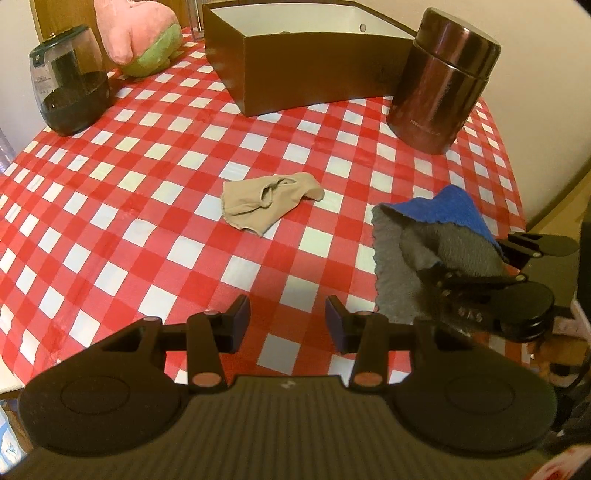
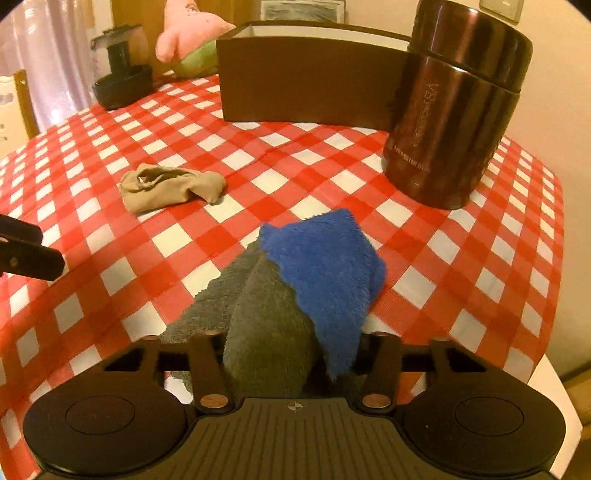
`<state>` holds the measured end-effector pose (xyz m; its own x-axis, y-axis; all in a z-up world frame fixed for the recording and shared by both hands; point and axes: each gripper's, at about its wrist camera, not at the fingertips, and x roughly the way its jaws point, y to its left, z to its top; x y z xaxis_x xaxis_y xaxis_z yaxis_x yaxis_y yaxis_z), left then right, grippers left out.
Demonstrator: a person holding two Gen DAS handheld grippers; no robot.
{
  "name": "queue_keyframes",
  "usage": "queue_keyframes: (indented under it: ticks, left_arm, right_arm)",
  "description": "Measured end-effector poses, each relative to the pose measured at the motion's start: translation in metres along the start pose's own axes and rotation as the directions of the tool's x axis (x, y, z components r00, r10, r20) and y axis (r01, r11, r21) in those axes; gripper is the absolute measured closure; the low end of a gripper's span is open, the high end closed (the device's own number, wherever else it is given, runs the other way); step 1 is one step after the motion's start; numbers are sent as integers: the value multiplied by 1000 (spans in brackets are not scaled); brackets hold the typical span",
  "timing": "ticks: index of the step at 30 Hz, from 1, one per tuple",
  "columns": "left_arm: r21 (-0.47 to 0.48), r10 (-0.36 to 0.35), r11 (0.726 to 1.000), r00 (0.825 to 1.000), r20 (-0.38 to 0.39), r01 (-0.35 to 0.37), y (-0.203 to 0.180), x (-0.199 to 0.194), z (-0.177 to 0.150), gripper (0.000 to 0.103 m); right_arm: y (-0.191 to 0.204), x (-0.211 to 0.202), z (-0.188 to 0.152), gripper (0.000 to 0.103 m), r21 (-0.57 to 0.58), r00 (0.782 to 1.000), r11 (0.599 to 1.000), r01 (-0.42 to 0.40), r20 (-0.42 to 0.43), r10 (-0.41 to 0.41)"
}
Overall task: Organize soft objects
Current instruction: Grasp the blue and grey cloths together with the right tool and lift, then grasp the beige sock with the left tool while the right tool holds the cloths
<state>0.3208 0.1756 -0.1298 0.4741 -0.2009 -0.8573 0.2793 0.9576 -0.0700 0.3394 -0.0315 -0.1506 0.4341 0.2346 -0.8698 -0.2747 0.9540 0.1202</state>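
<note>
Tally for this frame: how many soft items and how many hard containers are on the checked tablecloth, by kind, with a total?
Soft items: 3 (beige sock, blue-and-grey cloth, pink-and-green plush toy)
Hard containers: 3 (brown open box, dark metal canister, clear jar with dark contents)
Total: 6

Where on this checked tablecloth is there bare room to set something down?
Widest free patch: left, between the dark jar, beige sock and left hand-held gripper. Also between sock and brown box. Crowded right: blue-grey cloth, steel canister.
</note>
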Motion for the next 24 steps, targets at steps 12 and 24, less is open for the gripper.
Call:
queue_keyframes:
  ticks: [12,24]
  left_arm:
    - [51,57,997,997,49,-60,-13,-5,6,61]
    - [363,-5,931,997,81,-25,5,56,51,59]
  right_arm:
    - [-27,-31,2,84,74,994,995,-72,84,66]
    - [-27,-43,15,84,243,995,970,-4,94,-20]
